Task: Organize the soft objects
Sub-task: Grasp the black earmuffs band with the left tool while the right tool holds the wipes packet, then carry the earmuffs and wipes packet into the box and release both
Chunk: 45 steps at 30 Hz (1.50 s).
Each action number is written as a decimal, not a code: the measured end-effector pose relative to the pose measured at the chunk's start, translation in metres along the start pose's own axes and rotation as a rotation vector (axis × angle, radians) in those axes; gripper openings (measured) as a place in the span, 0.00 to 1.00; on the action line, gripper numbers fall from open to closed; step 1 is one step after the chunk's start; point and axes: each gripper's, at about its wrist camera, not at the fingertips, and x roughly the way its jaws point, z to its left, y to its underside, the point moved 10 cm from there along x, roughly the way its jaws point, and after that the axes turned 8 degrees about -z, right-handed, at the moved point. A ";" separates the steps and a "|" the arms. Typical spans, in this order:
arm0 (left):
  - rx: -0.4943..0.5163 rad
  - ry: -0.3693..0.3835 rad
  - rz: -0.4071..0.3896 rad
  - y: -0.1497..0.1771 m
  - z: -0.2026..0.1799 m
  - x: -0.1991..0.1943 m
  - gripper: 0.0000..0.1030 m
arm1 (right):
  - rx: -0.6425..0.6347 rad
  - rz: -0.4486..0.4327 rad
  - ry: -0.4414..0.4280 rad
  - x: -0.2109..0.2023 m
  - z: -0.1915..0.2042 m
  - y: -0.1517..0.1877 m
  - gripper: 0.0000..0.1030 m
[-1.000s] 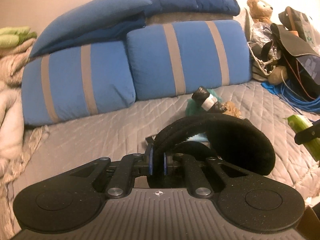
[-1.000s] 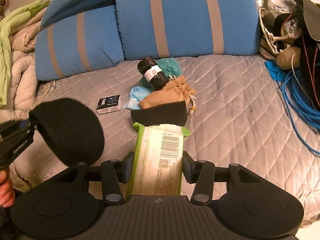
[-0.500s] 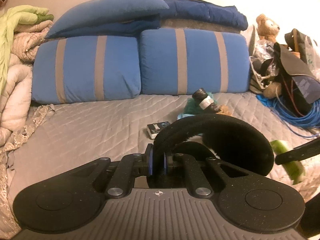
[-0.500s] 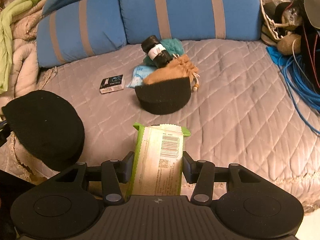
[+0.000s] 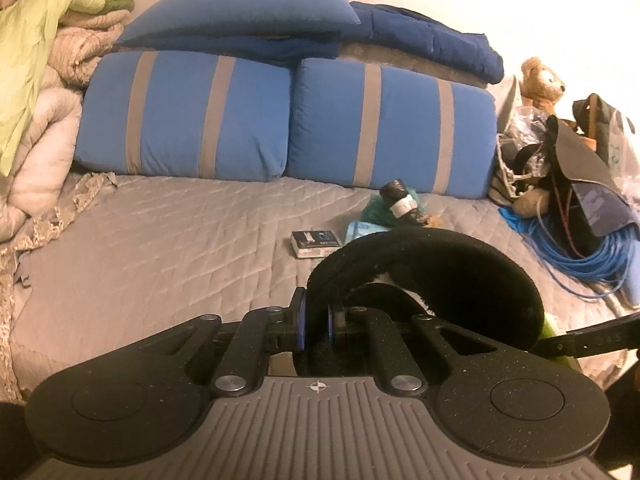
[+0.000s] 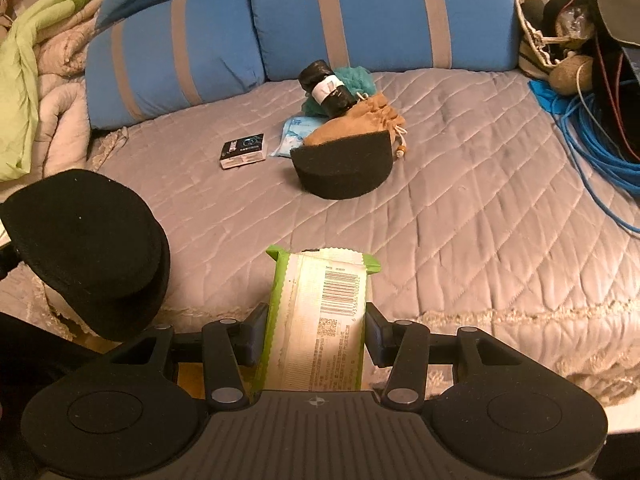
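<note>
Two grippers are in view, each clamped on something. We see the left gripper [image 5: 315, 322] with its blue pads [image 5: 300, 323] pressed together on the edge of a black pad [image 5: 440, 276], a thick felt-like half-disc held above the near edge of the bed [image 5: 160, 248]; the same pad shows at the left in the right wrist view [image 6: 92, 248]. We see the right gripper [image 6: 315, 334] closed on a green-edged packet [image 6: 320, 320], barcode side up, pointing toward the far side, also over the near edge of the bed. Mid-bed lies a second black half-disc [image 6: 344, 172], flat edge far. Touching its far side is a tan pouch [image 6: 360, 120], with a black roll [image 6: 328, 88] banded in white lying on a teal cloth [image 6: 356, 78] just beyond. A pale blue packet [image 6: 290, 138] sits just left of the half-disc, and a small dark box [image 6: 243, 151] lies further left, apart from the cluster. Two striped blue pillows [image 5: 384, 128] stand along the far side, with a plain blue pillow [image 5: 240, 16] and a navy blanket [image 5: 432, 48] stacked on top. Folded bedding [image 5: 44, 80] is piled at the left. At the right we note a blue cable [image 6: 592, 140] coil, bags [image 5: 580, 152] and a teddy bear [image 5: 542, 78].
</note>
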 end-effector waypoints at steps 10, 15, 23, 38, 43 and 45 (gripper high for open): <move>-0.002 0.042 0.036 0.013 -0.008 -0.025 0.09 | -0.016 -0.058 -0.025 -0.039 0.014 0.011 0.50; 0.041 0.057 0.053 0.021 -0.017 -0.029 0.09 | -0.061 -0.074 -0.038 -0.046 0.020 0.014 0.50; 0.111 0.102 0.104 0.033 -0.035 -0.027 0.10 | -0.022 -0.084 -0.017 -0.050 0.007 0.012 0.49; 0.252 0.255 0.247 0.063 -0.074 -0.035 0.74 | -0.039 -0.067 -0.016 -0.050 0.009 0.015 0.49; 0.219 0.272 0.197 0.052 -0.074 -0.038 0.74 | -0.050 -0.059 -0.012 -0.049 0.011 0.017 0.49; 0.199 0.232 0.209 0.053 -0.067 -0.032 0.74 | -0.057 -0.053 -0.011 -0.048 0.012 0.019 0.49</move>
